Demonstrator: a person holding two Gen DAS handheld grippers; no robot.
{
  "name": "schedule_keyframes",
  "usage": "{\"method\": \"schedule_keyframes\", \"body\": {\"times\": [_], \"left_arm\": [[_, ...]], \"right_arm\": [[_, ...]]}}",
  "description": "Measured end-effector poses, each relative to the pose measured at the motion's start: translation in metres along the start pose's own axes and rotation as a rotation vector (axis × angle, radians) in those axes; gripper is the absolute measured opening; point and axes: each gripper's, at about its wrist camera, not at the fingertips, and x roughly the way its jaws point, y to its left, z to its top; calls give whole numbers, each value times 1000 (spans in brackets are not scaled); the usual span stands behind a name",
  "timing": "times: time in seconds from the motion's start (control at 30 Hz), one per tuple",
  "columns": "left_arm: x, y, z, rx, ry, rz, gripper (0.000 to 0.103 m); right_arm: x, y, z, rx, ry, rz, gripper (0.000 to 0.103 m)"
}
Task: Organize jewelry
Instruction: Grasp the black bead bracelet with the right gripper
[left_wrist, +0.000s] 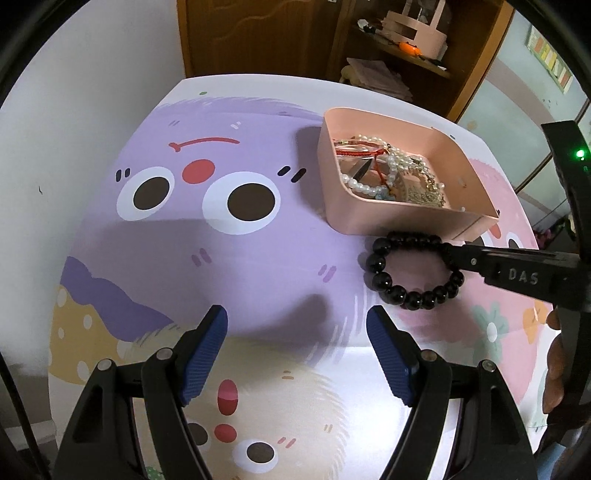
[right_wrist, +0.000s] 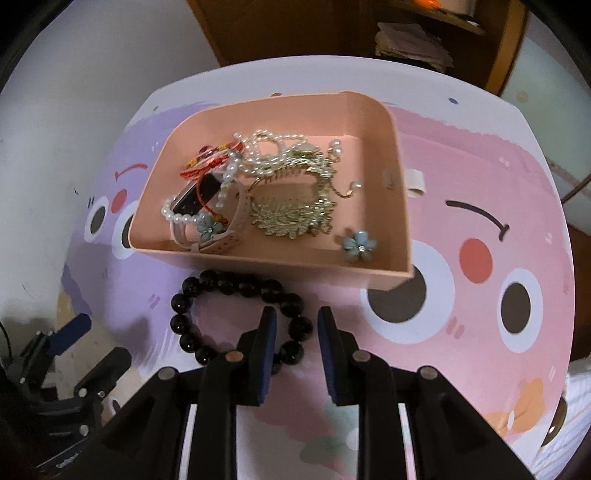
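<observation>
The black round-bead bracelet (right_wrist: 240, 317) lies flat on the table w/ cartoon-face print in purple & pink (left_wrist: 184, 258), just in front of the near wall of the pink plastic tray (right_wrist: 280, 264), touching or nearly touching it. The right gripper (right_wrist: 297, 321) is at the bracelet's right side: its left finger sits inside the bead loop, the other outside, so the beads on that side run between the blue pads. Jaws narrow but w/ a visible gap, not closed on the beads; contact can't be told.

The left wrist view shows the same bracelet (left_wrist: 413, 271) from the other side, w/ the right gripper (left_wrist: 458, 254) coming in as a black bar marked "DAS" over the beads; the jaw gap isn't readable there. It also shows the left gripper (left_wrist: 297, 325) w/ jaws wide apart, nothing between them, above the bare tabletop & well apart from the bracelet.

Only the right wrist view looks down into the tray: white pearl strands (right_wrist: 273, 147), a gold leaf-pattern piece (right_wrist: 291, 214), a red cord bracelet (right_wrist: 207, 162), a pink-strap watch (right_wrist: 218, 236), & a pale blue flower piece (right_wrist: 360, 245) lying alone near the front right corner. From the left wrist view the tray (left_wrist: 343, 199) wall hides most of this; only pearls & red cord poke out clearly.

A brown wooden shelf unit (left_wrist: 406, 55) stands behind the table.
</observation>
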Motion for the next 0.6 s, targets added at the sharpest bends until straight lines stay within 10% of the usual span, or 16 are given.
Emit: {"method": "schedule_keyframes", "body": {"times": [0.6], "left_arm": [[4, 6, 2, -31, 11, -19, 76]], "right_arm": [[10, 16, 0, -71, 21, -77, 15]]}}
